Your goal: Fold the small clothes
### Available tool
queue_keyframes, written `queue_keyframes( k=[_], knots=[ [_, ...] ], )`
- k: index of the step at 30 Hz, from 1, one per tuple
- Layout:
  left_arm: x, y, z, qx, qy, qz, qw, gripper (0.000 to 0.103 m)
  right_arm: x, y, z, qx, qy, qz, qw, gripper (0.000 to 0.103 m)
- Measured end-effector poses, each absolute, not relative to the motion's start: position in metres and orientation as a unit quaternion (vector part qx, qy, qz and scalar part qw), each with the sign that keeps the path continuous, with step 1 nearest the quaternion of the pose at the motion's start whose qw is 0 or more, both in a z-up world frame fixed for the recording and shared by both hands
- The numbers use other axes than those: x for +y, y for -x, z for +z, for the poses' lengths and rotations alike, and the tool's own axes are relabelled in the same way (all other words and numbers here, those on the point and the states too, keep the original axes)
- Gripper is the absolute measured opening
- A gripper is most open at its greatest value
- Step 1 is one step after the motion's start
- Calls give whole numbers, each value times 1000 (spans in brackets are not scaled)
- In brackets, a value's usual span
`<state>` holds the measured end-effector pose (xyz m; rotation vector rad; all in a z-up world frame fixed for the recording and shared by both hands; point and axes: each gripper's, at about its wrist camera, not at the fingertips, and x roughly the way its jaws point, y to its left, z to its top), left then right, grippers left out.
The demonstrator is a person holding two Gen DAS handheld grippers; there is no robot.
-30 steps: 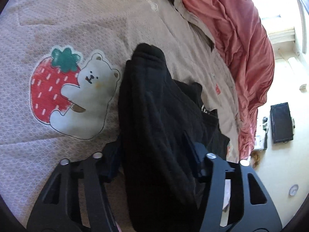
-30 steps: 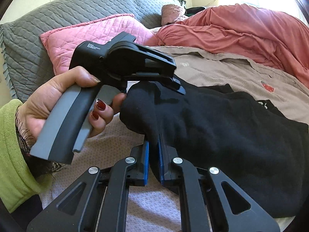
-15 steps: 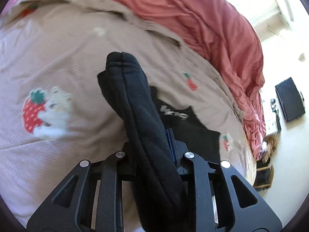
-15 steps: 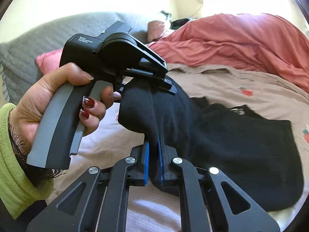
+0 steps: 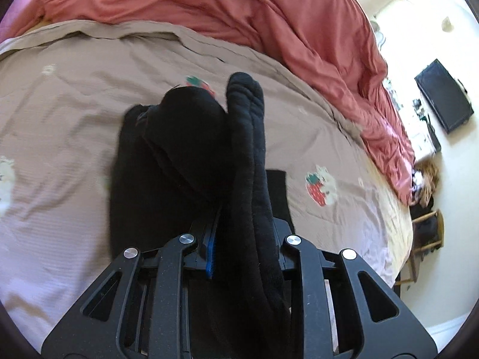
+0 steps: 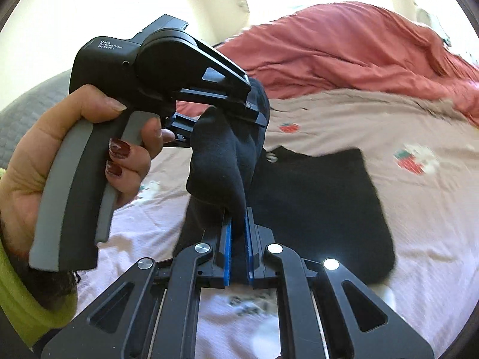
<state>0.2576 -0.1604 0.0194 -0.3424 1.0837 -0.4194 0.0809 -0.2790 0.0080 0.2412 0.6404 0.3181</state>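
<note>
A small black garment (image 5: 167,161) lies partly on the beige bedspread (image 5: 60,113), with one edge lifted into a thick bunched fold (image 5: 248,137). My left gripper (image 5: 244,239) is shut on that fold, which stands up between its blue pads. In the right wrist view my right gripper (image 6: 238,233) is shut on another bunch of the same black garment (image 6: 314,206). The left gripper (image 6: 254,113) shows there too, held by a hand (image 6: 74,155) just above and left, clamping the cloth's top. The rest of the garment hangs down flat onto the bed.
A red-pink duvet (image 5: 239,9) is heaped along the bed's far side. The bedspread carries strawberry-and-bear prints (image 5: 320,185). A grey quilted pillow (image 6: 27,110) lies at the left. Beyond the bed's right edge are a dark screen (image 5: 443,95) and a wooden stool (image 5: 428,233).
Both grippers have lifted and carried the garment's edge across the bed, over the rest of the garment. The left gripper's jaws closed from wide onto the fold. The big strawberry print left the view.
</note>
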Motion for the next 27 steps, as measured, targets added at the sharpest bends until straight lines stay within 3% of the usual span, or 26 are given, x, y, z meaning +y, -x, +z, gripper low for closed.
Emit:
queue_keyframes(
  k=[3, 5, 6, 7, 8, 10, 17, 27],
  knots=[
    [-184, -258, 2, 518, 152, -207, 816, 17, -290, -81, -3, 323, -128, 140, 927, 7],
    [-191, -258, -6, 524, 149, -218, 810, 26, -296, -80, -11, 332, -131, 132, 925, 7],
    [-193, -258, -10, 526, 152, -229, 805, 39, -297, -81, -15, 337, -135, 128, 923, 7],
    [-193, -257, -14, 531, 170, -245, 793, 58, -301, -83, -20, 345, -139, 119, 921, 7],
    [-190, -257, -16, 533, 189, -257, 784, 61, -304, -85, -24, 350, -147, 115, 918, 7],
    [-182, -252, -15, 524, 219, -276, 776, 61, -314, -87, -32, 362, -175, 110, 909, 7],
    [-131, -224, 0, 480, 142, -170, 849, 59, -325, -81, -37, 372, -207, 118, 897, 8],
    [-110, -191, -33, 444, 88, -103, 886, 59, -360, -70, -13, 369, -198, 92, 903, 12]
  ],
)
